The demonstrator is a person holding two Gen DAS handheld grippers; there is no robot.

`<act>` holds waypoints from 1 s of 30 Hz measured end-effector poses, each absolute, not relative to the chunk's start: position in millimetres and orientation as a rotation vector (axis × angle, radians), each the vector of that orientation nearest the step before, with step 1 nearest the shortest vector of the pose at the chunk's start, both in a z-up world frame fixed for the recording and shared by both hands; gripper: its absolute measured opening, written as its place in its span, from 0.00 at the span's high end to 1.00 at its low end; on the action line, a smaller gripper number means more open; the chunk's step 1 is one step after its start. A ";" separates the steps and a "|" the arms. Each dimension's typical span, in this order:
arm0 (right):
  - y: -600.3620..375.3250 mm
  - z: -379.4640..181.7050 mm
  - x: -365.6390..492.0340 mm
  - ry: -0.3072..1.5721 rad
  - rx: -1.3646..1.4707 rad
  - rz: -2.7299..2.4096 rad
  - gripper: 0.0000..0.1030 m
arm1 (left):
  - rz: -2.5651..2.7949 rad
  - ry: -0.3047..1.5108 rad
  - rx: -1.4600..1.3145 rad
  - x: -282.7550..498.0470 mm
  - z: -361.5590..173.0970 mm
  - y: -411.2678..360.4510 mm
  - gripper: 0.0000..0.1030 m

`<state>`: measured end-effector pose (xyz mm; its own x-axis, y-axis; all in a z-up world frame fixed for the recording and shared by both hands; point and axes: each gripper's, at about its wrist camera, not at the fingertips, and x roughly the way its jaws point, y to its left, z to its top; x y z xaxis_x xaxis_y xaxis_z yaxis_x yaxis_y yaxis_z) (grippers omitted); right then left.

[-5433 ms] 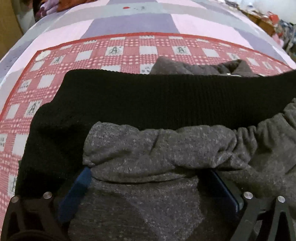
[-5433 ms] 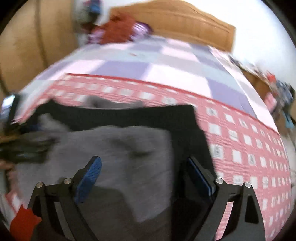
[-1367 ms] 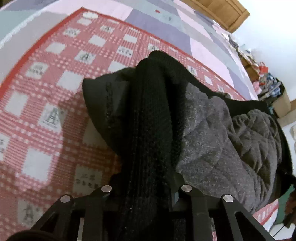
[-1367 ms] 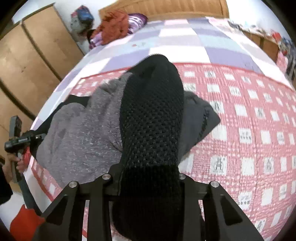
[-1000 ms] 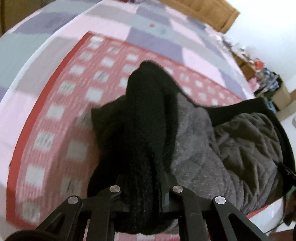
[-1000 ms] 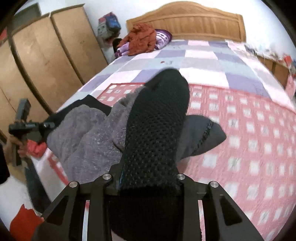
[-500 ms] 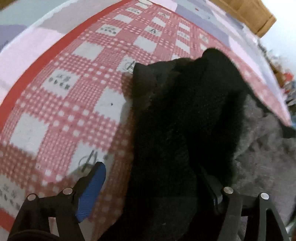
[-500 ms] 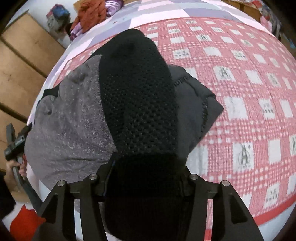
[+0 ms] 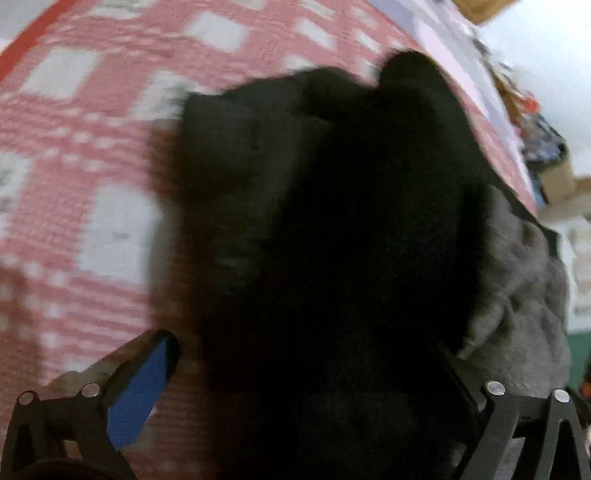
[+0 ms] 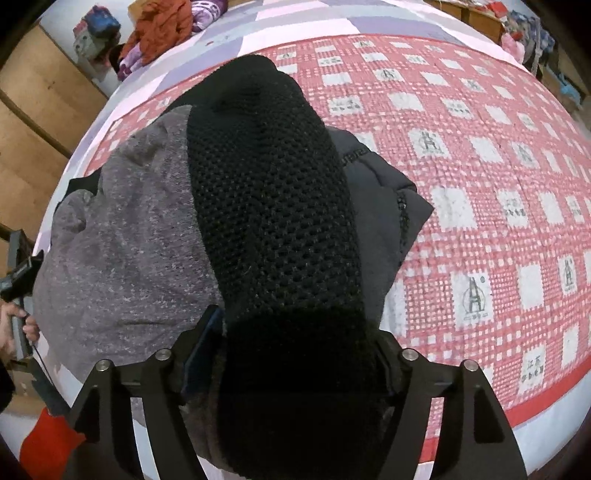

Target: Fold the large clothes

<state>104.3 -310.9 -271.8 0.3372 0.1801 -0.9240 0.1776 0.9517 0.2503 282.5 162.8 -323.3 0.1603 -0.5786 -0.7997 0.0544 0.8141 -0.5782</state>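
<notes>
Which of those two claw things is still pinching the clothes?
The right gripper: its fingers squeeze the black knit band. The left gripper stands wide open, with the cloth loose between its fingers.

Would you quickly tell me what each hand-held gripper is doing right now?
Left hand-held gripper: open, straddling the black knit garment, not clamping.
Right hand-held gripper: part open around the black knit garment; grip unclear.

A red-and-white checked quilted bedspread [image 10: 498, 177] is filling the right and centre of the right wrist frame, lying over a pink, lilac and grey patchwork sheet [image 10: 314, 22] along the top. A heap of orange and purple clothes [image 10: 162, 26] is sitting upper left, beside wooden wardrobe doors [image 10: 33, 110]
</notes>
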 end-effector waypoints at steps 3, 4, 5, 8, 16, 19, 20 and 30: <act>-308.4 -271.4 106.3 1.233 0.323 0.002 0.32 | -0.499 1.301 -0.463 269.8 -310.9 157.0 0.52; -306.9 -270.0 106.4 1.226 0.315 0.005 0.41 | -0.489 1.288 -0.490 266.4 -307.4 161.7 0.60; -303.8 -266.5 105.1 1.213 0.301 0.010 0.45 | -0.487 1.270 -0.514 262.2 -301.8 166.8 0.66; -295.1 -251.1 97.6 1.156 0.253 0.010 0.62 | -0.498 1.194 -0.554 241.5 -275.4 184.4 0.74; -260.7 -166.4 61.8 0.920 0.154 0.118 0.70 | -0.518 1.038 -0.561 181.6 -189.5 225.6 0.93; -264.6 -204.2 70.0 1.080 0.149 0.044 0.56 | -0.419 1.156 -0.554 170.0 -226.6 239.7 0.92; -264.6 -204.2 70.0 1.080 0.149 0.044 0.53 | -0.391 1.192 -0.565 176.2 -240.8 238.8 0.89; -309.3 -234.3 76.0 1.191 0.339 -0.031 0.18 | -0.211 1.210 -0.508 194.4 -285.1 252.2 0.15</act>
<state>76.0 -309.3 -234.3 0.3764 0.1534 -0.9137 0.2012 0.9491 0.2422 194.4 252.2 -285.1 0.3506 -0.4187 -0.8377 -0.1106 0.8697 -0.4810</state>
